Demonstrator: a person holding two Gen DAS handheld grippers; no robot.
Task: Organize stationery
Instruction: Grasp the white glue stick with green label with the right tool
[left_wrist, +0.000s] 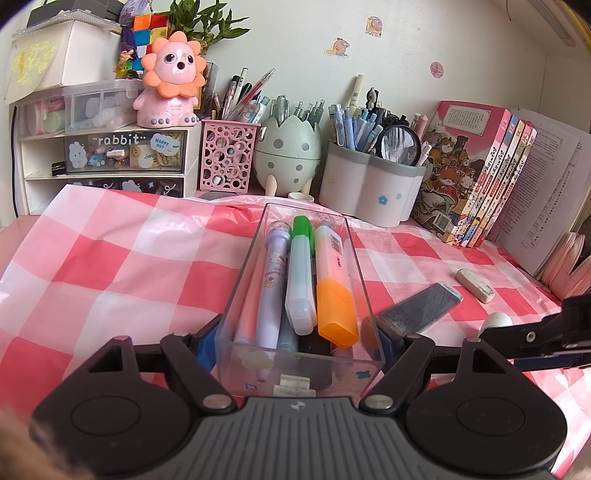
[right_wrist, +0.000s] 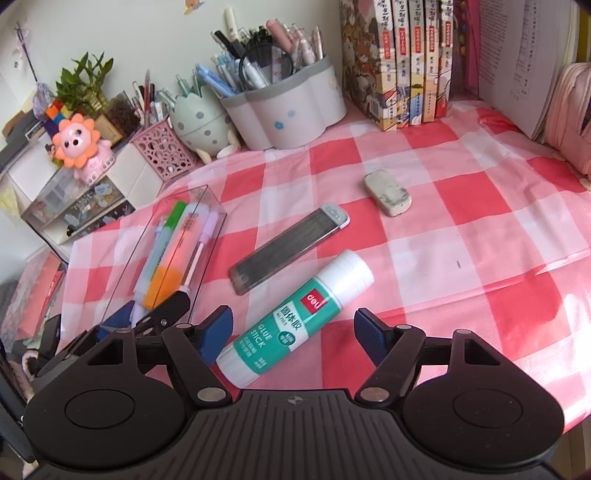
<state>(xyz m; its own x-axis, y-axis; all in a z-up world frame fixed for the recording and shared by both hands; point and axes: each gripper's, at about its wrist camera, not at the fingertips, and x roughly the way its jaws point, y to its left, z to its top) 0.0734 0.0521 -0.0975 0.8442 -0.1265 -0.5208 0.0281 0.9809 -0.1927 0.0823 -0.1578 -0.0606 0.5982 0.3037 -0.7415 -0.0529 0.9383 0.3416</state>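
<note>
Left gripper (left_wrist: 299, 347) clamps clear box (left_wrist: 299, 295), pens already inside. Right gripper (right_wrist: 293, 332) gaping over glue stick (right_wrist: 295, 317) (not touching). Lead case (right_wrist: 288, 249), eraser (right_wrist: 386, 192) loose on cloth.

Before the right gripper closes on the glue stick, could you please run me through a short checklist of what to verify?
1. Right gripper jaws apart: ok, both pads stand clear of the glue stick.
2. Glue stick between the jaws: ok, though it lies at a slant to the fingers, closer to the left pad.
3. Left gripper steadying the clear box: ok, pads press its side walls.
4. Room in the box: cannot tell; markers already fill much of it.
5. Lead case out of the way: ok, it lies apart, beyond the glue stick.
6. Eraser clear: ok, further back on the checked cloth.
</note>
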